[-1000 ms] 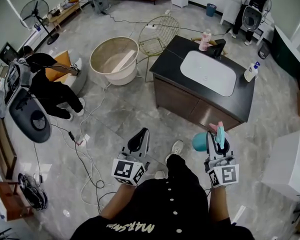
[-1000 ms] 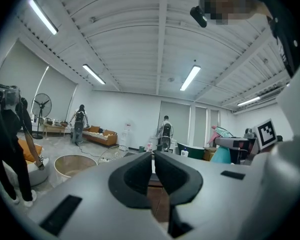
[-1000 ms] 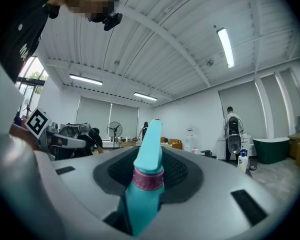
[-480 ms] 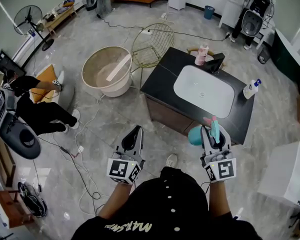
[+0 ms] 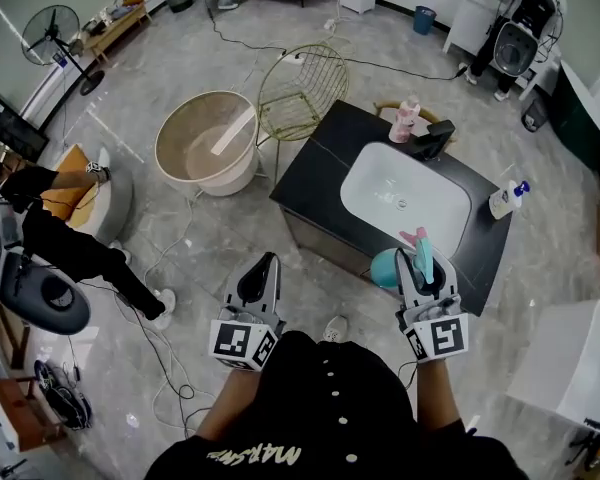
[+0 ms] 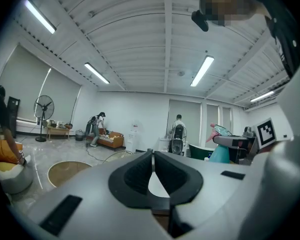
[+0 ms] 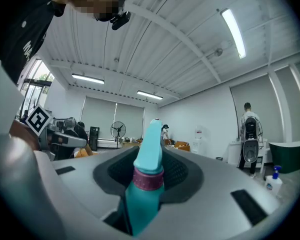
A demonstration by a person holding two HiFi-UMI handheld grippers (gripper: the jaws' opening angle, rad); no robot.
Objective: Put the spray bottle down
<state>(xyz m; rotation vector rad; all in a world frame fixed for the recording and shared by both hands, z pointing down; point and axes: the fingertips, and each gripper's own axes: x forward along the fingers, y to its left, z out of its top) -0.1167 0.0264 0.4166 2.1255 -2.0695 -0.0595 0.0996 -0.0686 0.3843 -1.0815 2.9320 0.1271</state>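
The head view looks steeply down, counter (image 5: 310, 173) at one o'clock. Both gripper views look level past their jaws, sharing the fan (image 6: 44, 105).

A: what's on the desk (image 5: 315, 173)?
B: white sink (image 5: 405, 196) set in the middle. pink btl (image 5: 408, 118) at far edge by black faucet (image 5: 430, 138). white pump btl (image 5: 505, 200) at right end.
A: floor?
B: wire chair (image 5: 302, 93) just beside round tub (image 5: 205, 140), both left of desk. fan (image 5: 52, 28) far left.

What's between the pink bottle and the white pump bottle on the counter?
Head view: the black faucet, right beside the pink bottle; past it, bare dark countertop up to the pump bottle.
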